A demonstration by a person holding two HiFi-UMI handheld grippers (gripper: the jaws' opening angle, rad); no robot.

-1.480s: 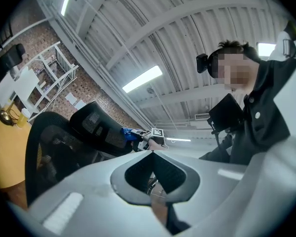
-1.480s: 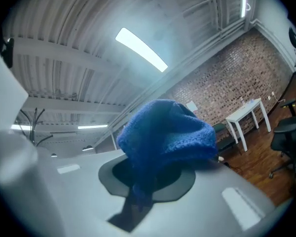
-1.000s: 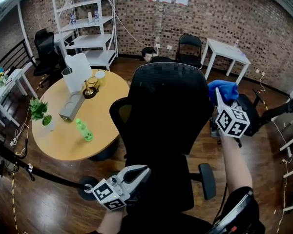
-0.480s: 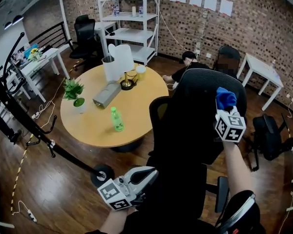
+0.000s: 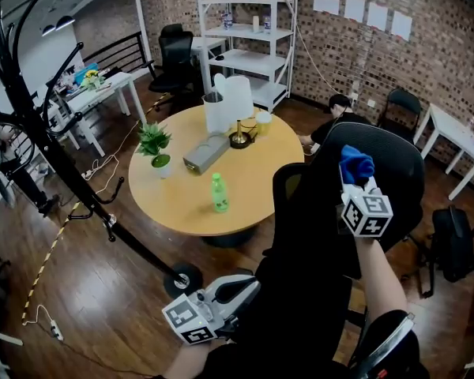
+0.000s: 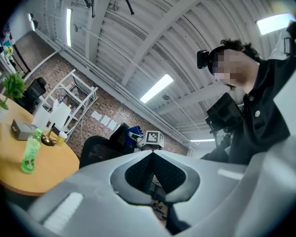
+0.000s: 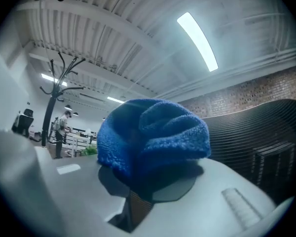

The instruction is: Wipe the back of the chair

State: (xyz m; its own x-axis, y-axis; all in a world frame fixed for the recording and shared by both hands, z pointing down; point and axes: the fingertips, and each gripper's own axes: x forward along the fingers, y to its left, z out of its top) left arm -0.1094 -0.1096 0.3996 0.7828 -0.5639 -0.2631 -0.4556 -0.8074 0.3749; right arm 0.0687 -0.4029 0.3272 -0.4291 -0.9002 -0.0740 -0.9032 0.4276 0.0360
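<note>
Head view: a black office chair [image 5: 320, 212] is seen from behind, and a blue cloth [image 5: 355, 164] is held at the upper part of its back by the right gripper [image 5: 357, 181]. In the right gripper view the jaws are closed on the bunched cloth [image 7: 153, 137], and the ribbed chair back [image 7: 256, 137] is seen just to its right; whether the two touch cannot be told. The left gripper [image 5: 241, 287] is held low, to the left of the chair's seat. In the left gripper view its jaws are brought together at the tips, and nothing is held between them. Beyond the chair, to its left, a round wooden counter [image 5: 253, 204] is seen, on which a green bottle [image 5: 219, 193] and a potted plant [image 5: 156, 144] are stood.
</note>
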